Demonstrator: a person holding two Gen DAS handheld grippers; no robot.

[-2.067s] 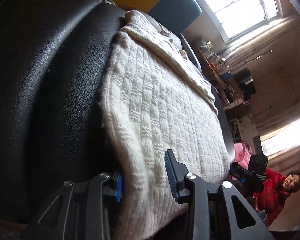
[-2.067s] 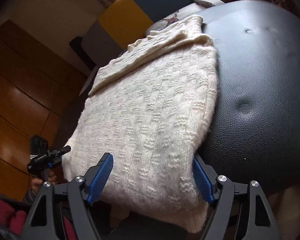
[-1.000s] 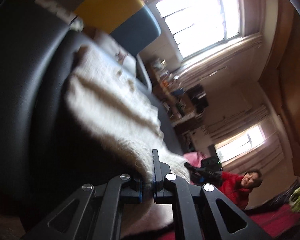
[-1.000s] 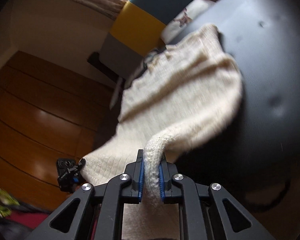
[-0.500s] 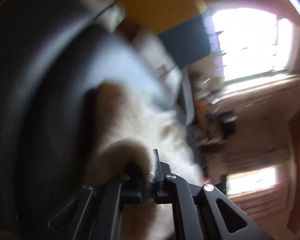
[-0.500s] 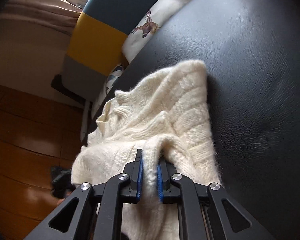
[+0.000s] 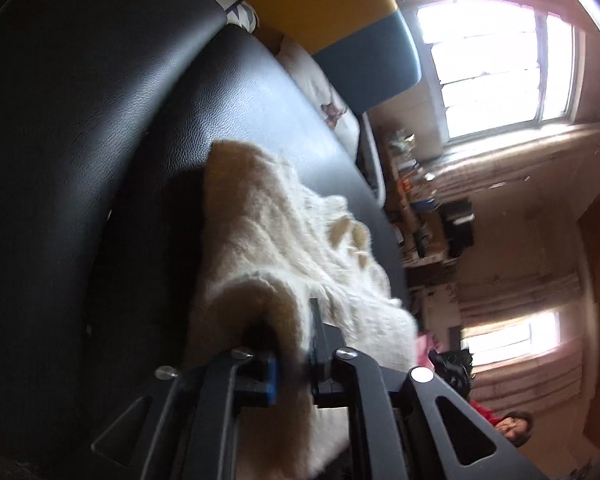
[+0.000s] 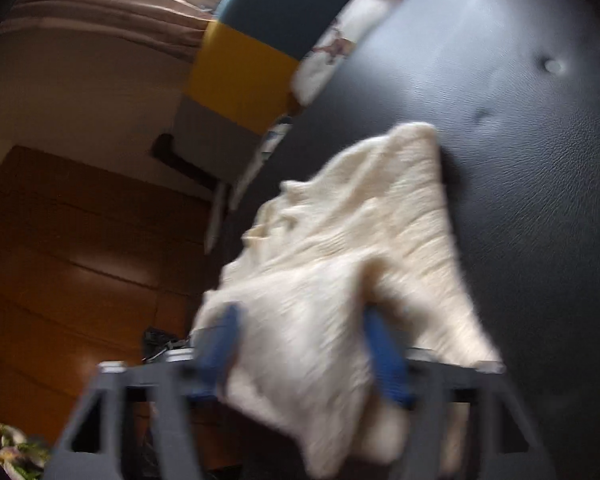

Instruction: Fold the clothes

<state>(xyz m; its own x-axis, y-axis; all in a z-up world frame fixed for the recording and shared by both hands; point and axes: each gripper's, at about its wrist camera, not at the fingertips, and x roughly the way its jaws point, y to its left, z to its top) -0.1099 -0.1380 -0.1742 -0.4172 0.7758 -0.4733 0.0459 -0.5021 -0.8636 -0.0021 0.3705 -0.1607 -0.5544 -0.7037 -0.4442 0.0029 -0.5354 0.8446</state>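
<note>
Both tools hold sweater (image 8: 340, 248); left tool (image 7: 292, 364) pinched, right tool (image 8: 304, 344) spread.

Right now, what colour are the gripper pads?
Blue pads on the right gripper, clearest in the right wrist view.
</note>
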